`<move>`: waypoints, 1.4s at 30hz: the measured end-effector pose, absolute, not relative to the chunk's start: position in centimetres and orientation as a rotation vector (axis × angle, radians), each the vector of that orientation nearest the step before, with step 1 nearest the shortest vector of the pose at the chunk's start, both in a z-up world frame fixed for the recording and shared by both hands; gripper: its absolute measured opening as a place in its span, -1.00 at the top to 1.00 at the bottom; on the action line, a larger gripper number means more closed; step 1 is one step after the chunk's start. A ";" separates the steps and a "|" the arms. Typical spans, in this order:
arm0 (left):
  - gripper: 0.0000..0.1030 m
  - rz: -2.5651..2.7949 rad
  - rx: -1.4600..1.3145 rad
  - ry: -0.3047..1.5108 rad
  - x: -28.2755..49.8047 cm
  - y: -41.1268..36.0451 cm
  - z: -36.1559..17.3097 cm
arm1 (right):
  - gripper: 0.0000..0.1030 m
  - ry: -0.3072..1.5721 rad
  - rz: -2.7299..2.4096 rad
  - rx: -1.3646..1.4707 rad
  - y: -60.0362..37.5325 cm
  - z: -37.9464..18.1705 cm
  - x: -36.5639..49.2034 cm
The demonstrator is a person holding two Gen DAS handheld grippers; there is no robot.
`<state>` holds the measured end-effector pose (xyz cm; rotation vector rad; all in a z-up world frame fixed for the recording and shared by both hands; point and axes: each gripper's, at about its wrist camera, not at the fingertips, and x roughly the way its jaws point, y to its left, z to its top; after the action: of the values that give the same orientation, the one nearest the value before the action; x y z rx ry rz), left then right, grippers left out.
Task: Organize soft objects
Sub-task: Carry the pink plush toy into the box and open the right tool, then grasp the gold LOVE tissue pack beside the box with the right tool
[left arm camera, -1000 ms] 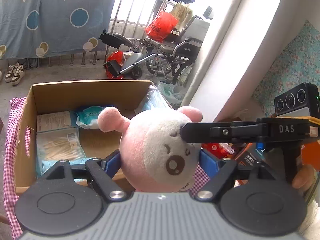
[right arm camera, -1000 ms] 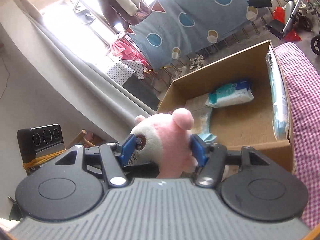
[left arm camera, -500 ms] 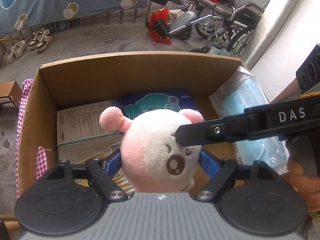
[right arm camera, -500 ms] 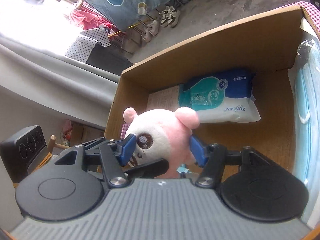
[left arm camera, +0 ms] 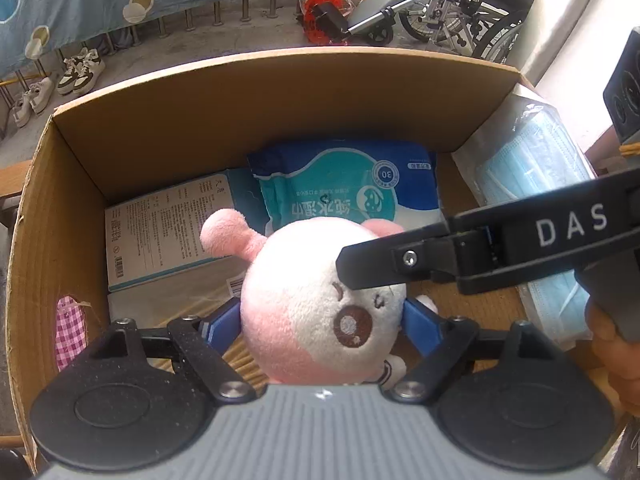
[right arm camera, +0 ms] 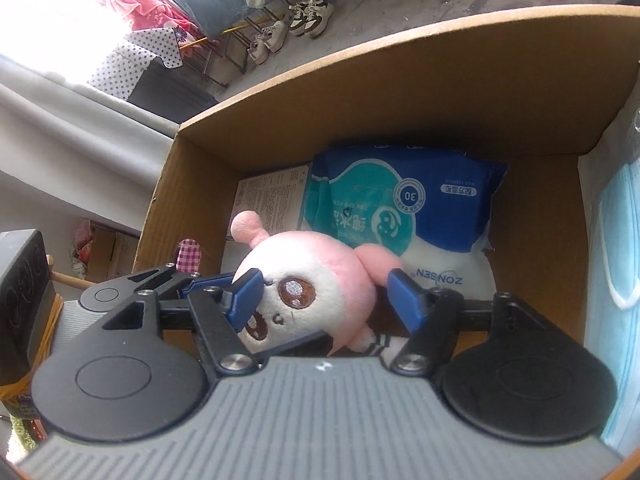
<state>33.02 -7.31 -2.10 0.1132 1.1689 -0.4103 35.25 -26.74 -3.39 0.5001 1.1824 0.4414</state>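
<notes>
My left wrist camera looks steeply down, close, into the cardboard box [left arm camera: 280,92]; my right looks in from its left corner. Both share the wipes pack [left arm camera: 340,188].

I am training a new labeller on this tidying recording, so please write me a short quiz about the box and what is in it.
1. What number is printed in the circle on the blue wipes pack?
2. True or false: the cardboard box holds only the wipes pack.
3. In the left wrist view, what lies along the box's right wall? A) a folded towel B) a pack of face masks C) a pillow
Key: 1) 30. 2) False. 3) B.
</notes>
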 end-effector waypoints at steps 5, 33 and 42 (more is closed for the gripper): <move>-0.68 -0.399 0.071 1.171 33.0 -6.6 -1.3 | -0.54 1.191 0.416 0.531 -27.2 -3.4 35.4; -0.74 -0.541 -0.099 0.907 12.5 -0.7 7.2 | -0.55 0.749 0.545 0.744 -39.4 9.0 10.0; -0.63 -0.652 0.053 0.871 8.5 -8.6 0.4 | -0.53 0.807 0.440 0.711 -38.0 1.6 4.9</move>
<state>8.49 -8.61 0.35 0.0533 0.8710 -0.6515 4.93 -38.02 1.59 0.7111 0.8074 0.4396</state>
